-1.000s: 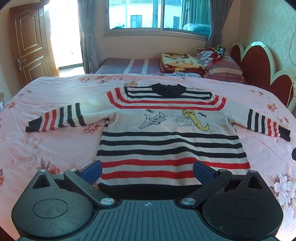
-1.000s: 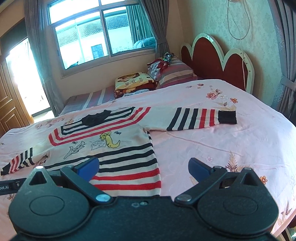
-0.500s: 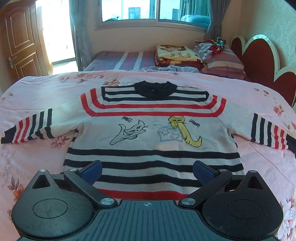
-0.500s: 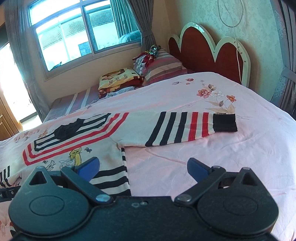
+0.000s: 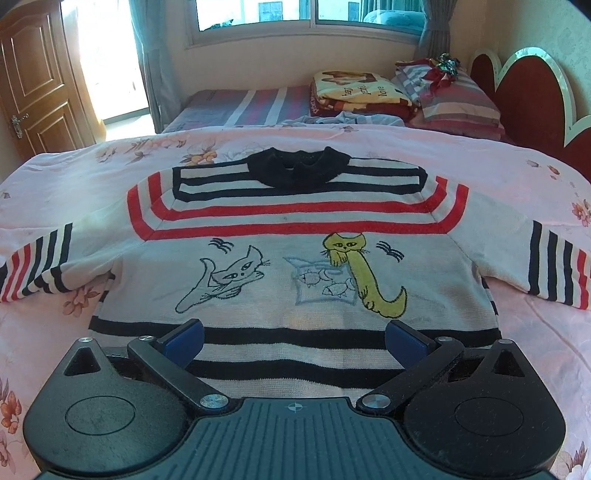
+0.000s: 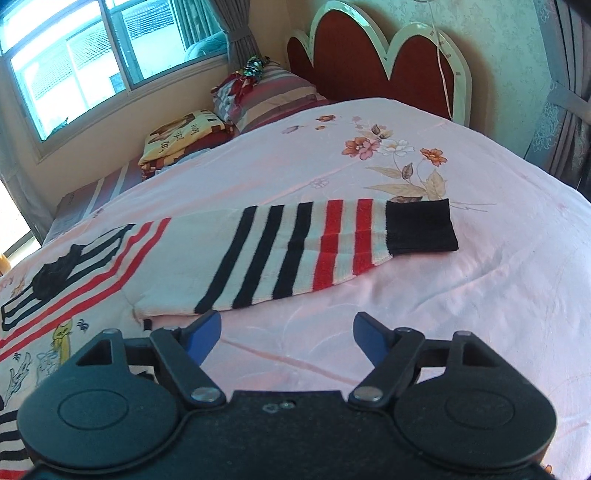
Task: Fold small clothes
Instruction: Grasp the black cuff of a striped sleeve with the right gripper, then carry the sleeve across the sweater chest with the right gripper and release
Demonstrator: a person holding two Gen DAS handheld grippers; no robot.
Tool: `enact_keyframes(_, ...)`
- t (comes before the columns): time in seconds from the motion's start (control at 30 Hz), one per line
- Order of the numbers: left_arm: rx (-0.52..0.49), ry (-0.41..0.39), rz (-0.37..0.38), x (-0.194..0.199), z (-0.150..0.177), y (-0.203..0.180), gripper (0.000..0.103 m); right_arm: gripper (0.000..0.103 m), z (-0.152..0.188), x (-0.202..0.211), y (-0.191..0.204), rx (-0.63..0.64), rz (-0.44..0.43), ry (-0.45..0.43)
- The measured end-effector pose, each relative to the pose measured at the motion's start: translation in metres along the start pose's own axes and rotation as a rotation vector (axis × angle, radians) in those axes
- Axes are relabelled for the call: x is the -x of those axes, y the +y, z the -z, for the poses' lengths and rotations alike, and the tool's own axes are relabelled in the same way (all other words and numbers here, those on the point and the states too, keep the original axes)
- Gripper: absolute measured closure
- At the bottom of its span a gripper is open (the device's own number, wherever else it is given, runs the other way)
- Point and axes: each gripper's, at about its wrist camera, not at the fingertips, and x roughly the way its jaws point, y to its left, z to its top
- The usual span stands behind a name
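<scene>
Surface: a bed (image 5: 388, 155) with a pink floral sheet, no desk in sight. Scalloped red headboard (image 6: 373, 55) with white trim at the far right end. Window (image 5: 280, 14) on the far wall, grey curtains either side, brown wooden door (image 5: 33, 85) at far left. A second, lower bed with a striped cover (image 5: 240, 107) sits under the window.

Task item: one small sweater (image 5: 295, 266), laid flat, front up, in the middle of the pink bed. Black collar (image 5: 297, 171) points away from the left wrist camera toward the window; hem is nearest the camera and partly hidden behind the gripper body. Body axis runs near to far. Both sleeves are stretched straight out sideways, so the widest span runs left-right across the bed. The sleeve toward the headboard (image 6: 295, 254) lies flat and ends in a black cuff (image 6: 421, 227).

Counts: one sweater, two sleeves, two cats stitched on the chest (grey and yellow), one folded blanket (image 5: 358, 94), one striped pillow stack (image 5: 454, 99).

Left gripper (image 5: 295, 338): fingers (image 5: 183, 338) spread wide over the lower stripes of the sweater body, nothing pinched.

Right gripper (image 6: 286, 334): fingers (image 6: 203, 332) apart but closing, over bare sheet just beside the sleeve's lower edge, nothing between them.
</scene>
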Motion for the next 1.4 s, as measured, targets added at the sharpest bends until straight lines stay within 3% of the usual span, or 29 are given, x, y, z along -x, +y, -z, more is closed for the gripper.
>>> enact_keyframes(0.23,0.010,0.030,-0.006,-0.019,-0.008,0.004,0.000,0.027,-0.015,-0.055,-0.042,-0.136,0.081,0.070)
enact_keyframes(0.33,0.028,0.040,-0.019,-0.028,-0.011,0.010,0.000,0.038,-0.019,-0.073,-0.052,-0.180,0.076,0.095)
enact_keyframes(0.53,0.046,0.065,-0.041,-0.044,-0.015,0.019,0.000,0.044,-0.029,-0.089,-0.055,-0.207,0.109,0.055)
enact_keyframes(0.8,0.035,0.041,-0.060,-0.054,-0.024,0.029,0.000,0.090,-0.047,-0.105,-0.061,-0.219,0.156,-0.025)
enact_keyframes(0.93,0.063,0.053,-0.022,-0.057,-0.025,0.040,0.000,0.095,-0.050,-0.098,-0.050,-0.187,0.145,-0.081)
enact_keyframes(1.1,0.064,0.102,0.030,-0.060,-0.028,0.056,0.000,0.095,-0.064,-0.076,0.000,-0.068,0.031,-0.175)
enact_keyframes(1.23,0.140,0.099,0.053,-0.056,-0.032,0.082,0.000,0.095,-0.069,-0.052,0.085,0.085,-0.145,-0.222)
enact_keyframes(1.4,0.237,0.066,0.028,-0.059,-0.041,0.130,0.000,0.095,-0.035,-0.043,0.202,0.243,-0.382,-0.146)
